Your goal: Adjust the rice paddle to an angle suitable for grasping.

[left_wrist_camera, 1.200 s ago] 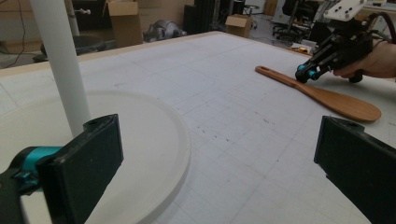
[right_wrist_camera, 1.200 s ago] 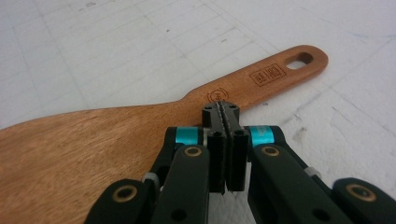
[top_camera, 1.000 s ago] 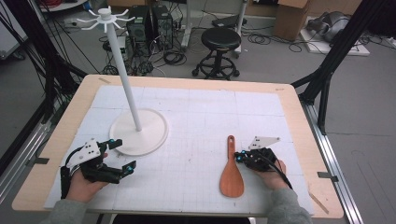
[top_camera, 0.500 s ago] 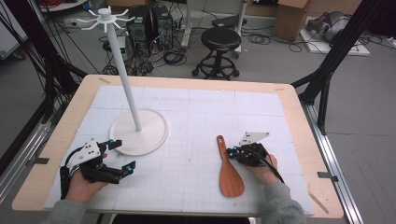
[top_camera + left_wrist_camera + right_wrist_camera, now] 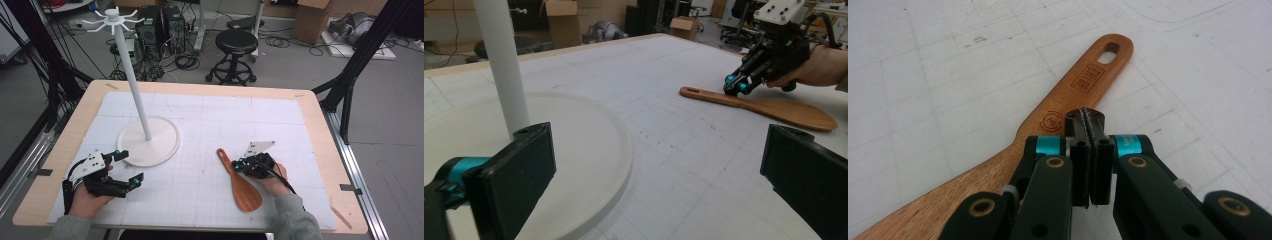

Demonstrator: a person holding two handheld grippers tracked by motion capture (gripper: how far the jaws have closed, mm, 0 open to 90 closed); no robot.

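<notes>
A wooden rice paddle [image 5: 243,187] lies flat on the white mat, its holed handle pointing up and left. My right gripper [image 5: 237,163] is shut, and its closed tips rest against the handle's right side, nothing between them. In the right gripper view the shut right gripper [image 5: 1089,118] sits just over the paddle [image 5: 998,165] handle. My left gripper [image 5: 129,166] rests open at the front left, beside the white stand's base [image 5: 160,145]. The left gripper view has the open left gripper [image 5: 659,185], the paddle [image 5: 784,107] and the right gripper [image 5: 736,88] farther off.
The white stand's pole [image 5: 134,80] rises from the round base to a crown of hooks [image 5: 111,18]. The mat lies on a wooden table [image 5: 320,120]. Behind the table are a black stool [image 5: 238,42], cables and boxes.
My right gripper has moved left, staying shut, and the paddle's handle has swung left with it while the blade stayed near its spot. The left gripper has not moved.
</notes>
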